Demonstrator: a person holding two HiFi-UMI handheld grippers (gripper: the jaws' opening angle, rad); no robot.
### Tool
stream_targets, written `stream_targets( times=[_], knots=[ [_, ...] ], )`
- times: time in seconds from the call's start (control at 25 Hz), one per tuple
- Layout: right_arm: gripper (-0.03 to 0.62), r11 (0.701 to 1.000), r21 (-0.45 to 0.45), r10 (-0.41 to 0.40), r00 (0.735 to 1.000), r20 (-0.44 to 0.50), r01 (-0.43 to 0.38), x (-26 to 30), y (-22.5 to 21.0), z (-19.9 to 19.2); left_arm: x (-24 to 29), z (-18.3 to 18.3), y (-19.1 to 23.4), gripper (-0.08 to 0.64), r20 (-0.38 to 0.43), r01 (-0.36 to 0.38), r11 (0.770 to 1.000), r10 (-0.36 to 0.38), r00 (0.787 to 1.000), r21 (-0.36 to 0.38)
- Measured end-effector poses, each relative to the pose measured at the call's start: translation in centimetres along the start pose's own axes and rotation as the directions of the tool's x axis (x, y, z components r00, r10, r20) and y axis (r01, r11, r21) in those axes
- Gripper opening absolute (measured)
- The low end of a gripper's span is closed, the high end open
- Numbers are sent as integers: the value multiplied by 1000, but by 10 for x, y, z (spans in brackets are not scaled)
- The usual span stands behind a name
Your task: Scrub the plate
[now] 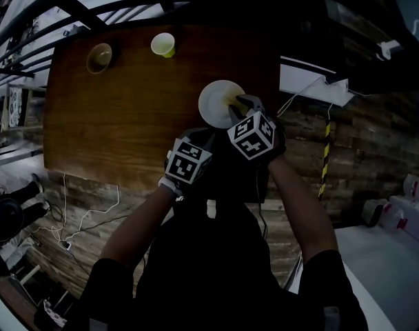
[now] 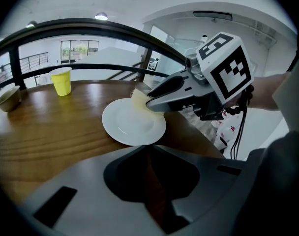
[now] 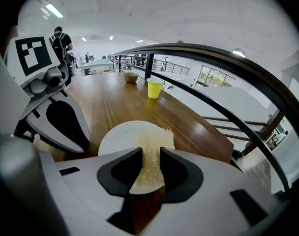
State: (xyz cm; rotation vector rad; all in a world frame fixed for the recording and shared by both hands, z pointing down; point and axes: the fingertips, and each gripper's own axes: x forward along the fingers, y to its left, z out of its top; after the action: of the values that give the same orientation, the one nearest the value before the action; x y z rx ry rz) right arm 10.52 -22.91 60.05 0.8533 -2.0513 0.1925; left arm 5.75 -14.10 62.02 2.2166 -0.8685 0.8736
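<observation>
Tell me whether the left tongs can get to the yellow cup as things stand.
Likely yes, with a stretch across. The left tongs are empty, and bare table lies between them and the yellow cup. The plate and the right tongs, shut on the sponge, sit right of that line.

Head view dim, underexposed; gripper views bright (ceiling lights overhead), fisheye-bent, black-cornered; plate glares white.

Head view: right gripper is covering most of sponge & plate near-right rim. Far bowl is reading too dark, contents n/a. Bkgd person is showing too small for detail.
</observation>
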Motion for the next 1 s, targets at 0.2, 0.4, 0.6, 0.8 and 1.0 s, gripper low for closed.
stream_targets(
  times=[0.2, 0.4, 0.6, 0.8, 1.0],
  knots=[
    [126, 997, -48, 72, 994, 81, -69, 12, 38, 39, -10, -12, 7, 37, 12, -8, 999, 8, 1000, -51],
    [126, 977, -158, 156, 985, 74, -143, 31, 79, 56, -24, -21, 19, 37, 28, -21, 996, 23, 999, -87],
    [126, 976, -149, 164, 986, 37, -156, 35, 84, 49, -30, -31, 29, 37, 26, -36, 993, 39, 999, -115],
    [126, 987, -107, 124, 992, 5, -123, 24, 64, 21, -24, -28, 16, 37, 15, -10, 996, 11, 1000, -94],
    [126, 997, -47, 58, 998, -4, -58, 7, 31, -2, -12, -14, -3, 37, 11, 27, 999, -26, 1000, -44]
  ],
)
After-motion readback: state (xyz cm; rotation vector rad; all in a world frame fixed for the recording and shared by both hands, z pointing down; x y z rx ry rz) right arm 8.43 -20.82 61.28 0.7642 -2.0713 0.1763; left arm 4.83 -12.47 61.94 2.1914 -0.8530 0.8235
